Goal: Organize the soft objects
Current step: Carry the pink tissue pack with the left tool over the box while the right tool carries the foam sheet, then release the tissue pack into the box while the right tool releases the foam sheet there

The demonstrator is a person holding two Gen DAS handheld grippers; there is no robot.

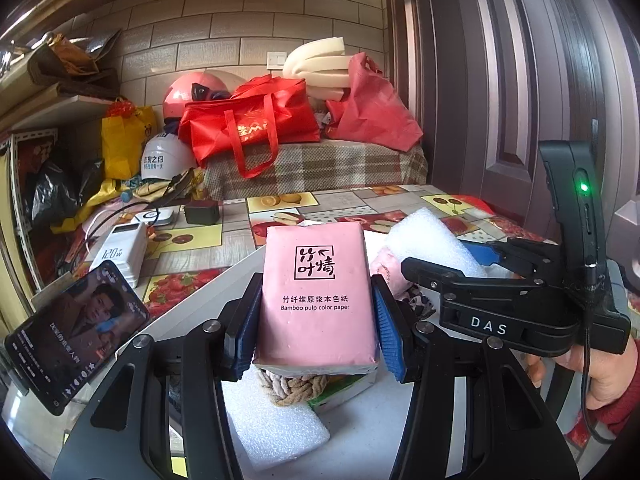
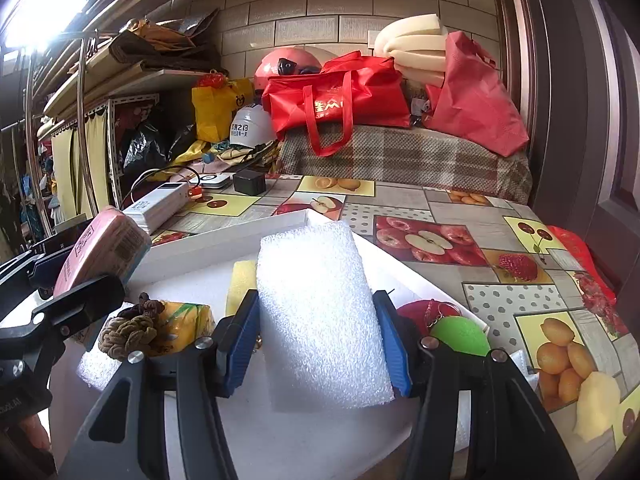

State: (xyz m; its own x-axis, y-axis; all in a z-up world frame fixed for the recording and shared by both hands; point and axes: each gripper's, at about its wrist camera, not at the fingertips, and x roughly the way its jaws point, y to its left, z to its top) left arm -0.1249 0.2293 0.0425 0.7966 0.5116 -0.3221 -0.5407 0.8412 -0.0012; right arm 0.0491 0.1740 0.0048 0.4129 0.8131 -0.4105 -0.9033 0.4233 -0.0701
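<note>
Nearest the left wrist camera, the left tool [image 1: 316, 316] is clamped on a pink tissue pack [image 1: 316, 292], its blue pads pressing both long sides and holding the pack above the white tray [image 1: 360, 432]. The pack hides most of what lies under it: only the edge of a braided rope knot [image 1: 292, 386], a corner of a green and yellow packet [image 1: 344, 392] and a white foam sheet [image 1: 276, 428] show. A phone [image 1: 76, 336] leans at the left, its lower end cut off by the frame.

In the right wrist view the right tool [image 2: 316, 340] is clamped on a white foam block [image 2: 320, 320], also held above the tray. The block covers part of a yellow sponge [image 2: 240, 284]. A green ball [image 2: 460, 336] and something red [image 2: 416, 312] behind it are half hidden by the tool's right finger; what the red thing is cannot be made out. The tray sits on a bench [image 2: 440, 208] with a fruit-patterned cover.
</note>
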